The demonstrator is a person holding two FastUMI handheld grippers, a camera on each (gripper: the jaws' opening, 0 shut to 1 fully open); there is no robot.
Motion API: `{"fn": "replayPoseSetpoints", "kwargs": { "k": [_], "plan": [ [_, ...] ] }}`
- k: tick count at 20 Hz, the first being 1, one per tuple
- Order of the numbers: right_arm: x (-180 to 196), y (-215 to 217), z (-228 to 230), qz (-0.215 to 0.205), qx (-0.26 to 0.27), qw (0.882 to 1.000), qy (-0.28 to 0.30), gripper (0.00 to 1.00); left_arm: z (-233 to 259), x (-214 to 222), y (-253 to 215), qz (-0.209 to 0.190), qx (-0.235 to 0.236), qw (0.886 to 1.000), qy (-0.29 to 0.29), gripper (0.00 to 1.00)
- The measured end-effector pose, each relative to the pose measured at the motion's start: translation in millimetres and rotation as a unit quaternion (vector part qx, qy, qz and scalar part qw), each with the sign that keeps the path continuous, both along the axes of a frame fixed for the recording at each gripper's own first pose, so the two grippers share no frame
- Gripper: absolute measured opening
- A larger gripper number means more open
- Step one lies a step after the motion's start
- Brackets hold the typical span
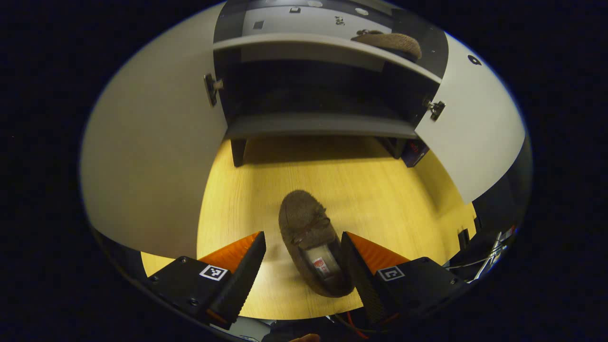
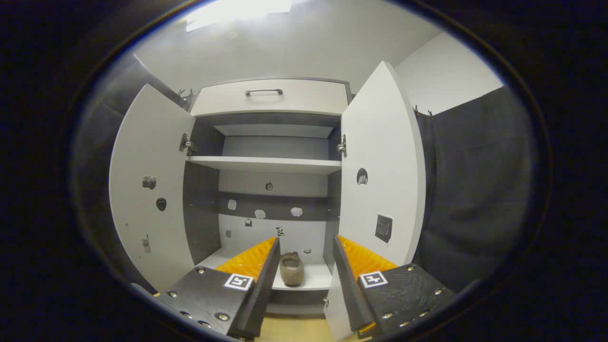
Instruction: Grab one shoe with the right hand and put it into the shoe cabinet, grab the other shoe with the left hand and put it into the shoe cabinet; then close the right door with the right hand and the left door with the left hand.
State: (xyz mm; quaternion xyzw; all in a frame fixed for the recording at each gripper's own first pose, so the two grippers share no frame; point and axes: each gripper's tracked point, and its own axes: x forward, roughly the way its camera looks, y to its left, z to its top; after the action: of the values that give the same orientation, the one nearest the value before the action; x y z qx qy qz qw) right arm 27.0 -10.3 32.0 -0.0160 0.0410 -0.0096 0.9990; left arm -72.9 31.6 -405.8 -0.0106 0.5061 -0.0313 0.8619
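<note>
Left claw (image 1: 304,259) spread wide, we're hovering over brown slipper (image 1: 308,242) on wooden floor (image 1: 370,190), nothing gripped. Right claw (image 2: 304,266) also released, empty. Further back: shoe cabinet (image 2: 270,164), both doors open, other slipper (image 2: 290,269) sitting on its lower shelf (image 2: 313,278).

You've got a wood-look yellow floor (image 1: 361,190) down there, a plain white wall (image 2: 308,52) up behind, and a dark curtain (image 2: 475,190) hanging off clips on the right side.
</note>
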Motion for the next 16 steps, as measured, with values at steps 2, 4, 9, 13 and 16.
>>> {"fn": "replayPoseSetpoints", "kwargs": {
  "k": [2,4,9,13,16],
  "plan": [
    [-3,-2,0,-0.003,-0.002,1.000,0.001,0.67,-24,-13,7,0.009,0.000,0.999,0.031,0.97],
    [-4,-4,-2,-0.007,-0.005,1.000,0.004,0.67,-47,-21,10,0.022,0.000,0.998,0.061,0.96],
    [-9,-15,-13,-0.023,-0.014,0.999,0.018,0.66,-89,-30,17,0.059,-0.027,0.991,0.114,0.86],
    [-13,-19,-14,-0.034,-0.019,0.999,0.022,0.67,-93,-26,5,0.066,-0.062,0.989,0.119,0.69],
    [-14,-17,-16,-0.035,-0.016,0.999,0.022,0.67,-94,-26,-2,0.063,-0.062,0.988,0.128,0.37]
  ]
}}
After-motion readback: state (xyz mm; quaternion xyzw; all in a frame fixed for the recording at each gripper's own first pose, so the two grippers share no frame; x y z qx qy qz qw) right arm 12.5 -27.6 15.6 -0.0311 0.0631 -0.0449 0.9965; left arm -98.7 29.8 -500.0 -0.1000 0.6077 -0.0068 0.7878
